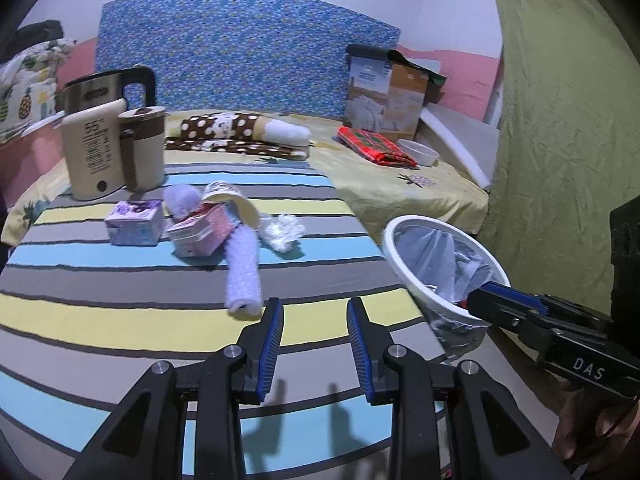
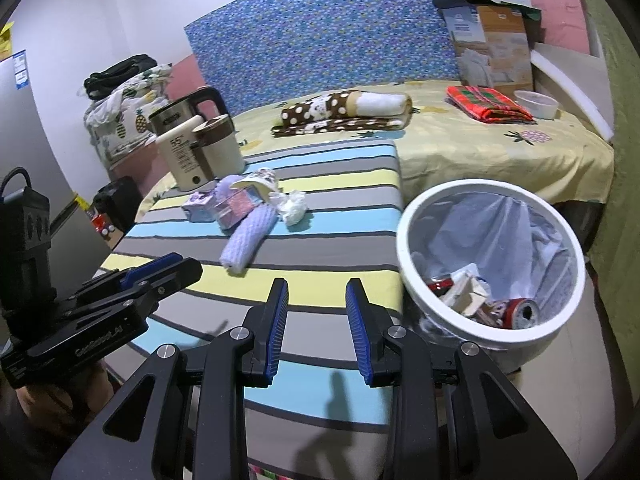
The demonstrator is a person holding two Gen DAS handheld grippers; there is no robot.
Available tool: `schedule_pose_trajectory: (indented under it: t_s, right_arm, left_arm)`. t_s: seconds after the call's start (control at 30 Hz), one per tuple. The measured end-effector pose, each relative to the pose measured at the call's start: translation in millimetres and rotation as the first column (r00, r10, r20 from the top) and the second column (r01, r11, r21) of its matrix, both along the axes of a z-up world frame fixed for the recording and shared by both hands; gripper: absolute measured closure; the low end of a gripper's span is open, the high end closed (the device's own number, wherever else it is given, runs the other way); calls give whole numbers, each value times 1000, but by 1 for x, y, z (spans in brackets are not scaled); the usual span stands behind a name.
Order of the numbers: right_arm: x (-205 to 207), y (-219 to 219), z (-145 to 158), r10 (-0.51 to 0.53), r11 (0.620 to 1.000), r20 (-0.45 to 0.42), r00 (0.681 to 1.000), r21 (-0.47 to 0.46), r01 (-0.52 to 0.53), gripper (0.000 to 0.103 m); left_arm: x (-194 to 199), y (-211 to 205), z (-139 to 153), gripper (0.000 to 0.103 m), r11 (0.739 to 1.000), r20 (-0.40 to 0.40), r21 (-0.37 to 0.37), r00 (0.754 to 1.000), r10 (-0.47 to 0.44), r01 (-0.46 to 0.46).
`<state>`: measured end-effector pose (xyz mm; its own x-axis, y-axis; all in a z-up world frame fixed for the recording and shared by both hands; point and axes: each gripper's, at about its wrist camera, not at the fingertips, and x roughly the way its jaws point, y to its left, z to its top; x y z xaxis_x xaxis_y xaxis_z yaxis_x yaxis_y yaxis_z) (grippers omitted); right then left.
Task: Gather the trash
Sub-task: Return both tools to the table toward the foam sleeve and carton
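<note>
Empty left gripper above striped cloth, near lilac roll.

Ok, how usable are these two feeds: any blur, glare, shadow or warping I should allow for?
Left wrist: sharp, evenly lit, no glare; fisheye bows the striped cover; dark vignette in the corners; left gripper casts finger shadows below. Right wrist: same bowing and vignette, trash bin contents clear, right gripper shadows on the cover.

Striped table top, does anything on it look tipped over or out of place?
Yes. A cream paper cup lies on its side across the pink carton, beside a crumpled white tissue and a toppled lilac roll.
</note>
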<state>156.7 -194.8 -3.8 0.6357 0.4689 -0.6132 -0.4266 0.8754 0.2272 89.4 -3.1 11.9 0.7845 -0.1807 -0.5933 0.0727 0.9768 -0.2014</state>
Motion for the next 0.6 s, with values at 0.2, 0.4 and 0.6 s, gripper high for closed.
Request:
schedule_pose_trajectory:
  t_s: [0.2,0.4,0.6]
  right_arm:
    - [2,9,0,27,999,0,1000,17,-27,63]
    - [7,21,-5,51,998,-24,998,23,-51,63]
    - [14,34,-7,68,998,-39,997,19,-67,63]
  left_arm:
    - [1,21,-3,70,998,-9,-2,998,56,-56]
    - [8,40,-5,70,996,-15,0,996,92,-92]
    - [21,60,-6,70,993,-19,-16,993,118,-118]
